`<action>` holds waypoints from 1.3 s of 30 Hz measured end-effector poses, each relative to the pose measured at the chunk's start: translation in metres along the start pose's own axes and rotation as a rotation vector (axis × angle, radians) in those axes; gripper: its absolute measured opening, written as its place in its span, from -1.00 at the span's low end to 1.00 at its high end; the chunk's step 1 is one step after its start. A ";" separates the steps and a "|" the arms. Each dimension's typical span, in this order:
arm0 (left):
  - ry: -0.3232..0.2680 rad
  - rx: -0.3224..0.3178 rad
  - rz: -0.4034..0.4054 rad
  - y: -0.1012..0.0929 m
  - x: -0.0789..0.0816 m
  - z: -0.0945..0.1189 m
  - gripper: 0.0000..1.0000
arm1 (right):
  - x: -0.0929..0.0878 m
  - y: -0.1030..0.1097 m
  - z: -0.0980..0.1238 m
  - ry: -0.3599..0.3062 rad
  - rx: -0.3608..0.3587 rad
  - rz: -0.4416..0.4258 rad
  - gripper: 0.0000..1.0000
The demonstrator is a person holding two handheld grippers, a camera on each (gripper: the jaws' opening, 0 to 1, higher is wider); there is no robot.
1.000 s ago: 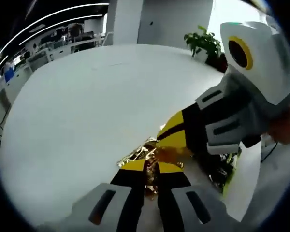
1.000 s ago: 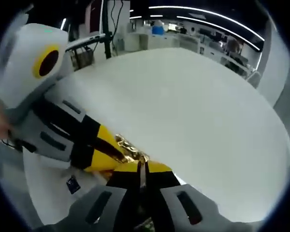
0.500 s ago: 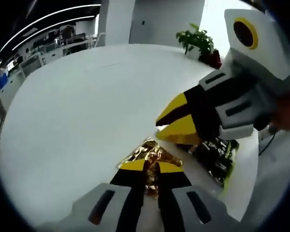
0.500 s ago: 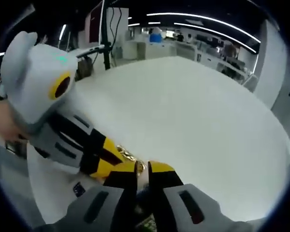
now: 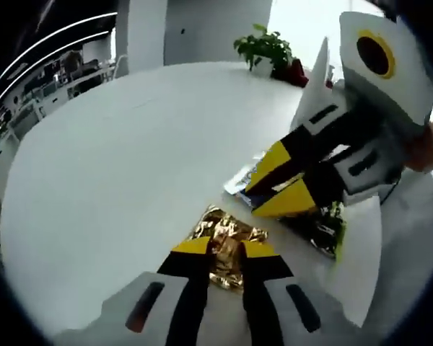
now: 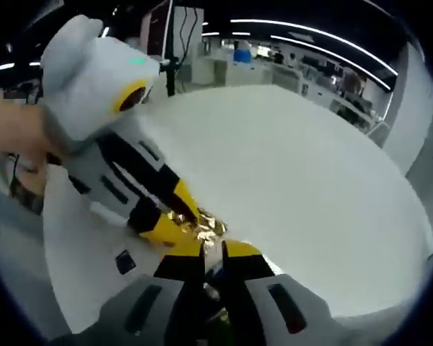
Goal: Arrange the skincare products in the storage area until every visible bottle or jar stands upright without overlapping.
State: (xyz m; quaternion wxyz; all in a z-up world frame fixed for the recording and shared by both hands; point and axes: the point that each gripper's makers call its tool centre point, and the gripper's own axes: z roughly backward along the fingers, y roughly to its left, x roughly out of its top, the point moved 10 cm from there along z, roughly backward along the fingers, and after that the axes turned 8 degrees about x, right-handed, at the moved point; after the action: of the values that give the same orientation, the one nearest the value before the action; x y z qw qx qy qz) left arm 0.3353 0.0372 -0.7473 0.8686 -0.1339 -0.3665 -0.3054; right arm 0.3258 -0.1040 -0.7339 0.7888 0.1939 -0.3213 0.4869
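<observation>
**Right tongs lift a flat packet off the table while left tongs keep the gold sachet**

Since the earlier frames, the right gripper [image 5: 278, 189] has drawn up and away from the gold foil sachet [image 5: 227, 241], and the sachet now lies plainly in front of the left tongs instead of half hidden under yellow tips.

In the left gripper view we see a broad white table [image 5: 123, 151]. Near us, the left gripper [image 5: 222, 249] has its yellow-tipped jaws close on either side of the crinkled gold sachet, pinching its near edge. To the right, the other gripper comes in from the far right, a person's hand [image 5: 429, 148] behind it. Its jaws are pressed onto a thin flat packet [image 5: 247, 176] with a pale, bluish edge. Below it lies a dark green printed pouch [image 5: 323, 229], on a white sheet at the table's right edge. A potted plant [image 5: 263, 49] stands at the far side.

The right gripper view adds what the first cannot: the left gripper [image 6: 175, 220] seen from outside, its tips touching the gold foil just beyond the right gripper's [image 6: 213, 252] own nearly closed jaws. We cannot tell from here what those jaws grip.
</observation>
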 end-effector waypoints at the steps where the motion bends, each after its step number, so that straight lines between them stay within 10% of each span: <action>1: -0.019 0.003 0.018 0.002 0.002 0.001 -0.63 | -0.001 0.002 0.001 -0.001 0.002 -0.002 -0.82; 9: 0.027 0.074 0.027 0.020 -0.011 0.012 -0.62 | -0.016 0.003 0.024 -0.009 -0.013 -0.040 -0.80; 39: 0.068 0.036 0.067 0.025 -0.014 0.005 -0.62 | -0.038 0.001 0.045 -0.021 -0.051 -0.116 -0.80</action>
State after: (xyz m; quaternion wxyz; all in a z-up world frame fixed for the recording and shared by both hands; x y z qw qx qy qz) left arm 0.3404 0.0654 -0.7539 0.8926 -0.1198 -0.3375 -0.2737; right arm 0.2988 -0.1559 -0.7277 0.8169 0.1974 -0.3301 0.4298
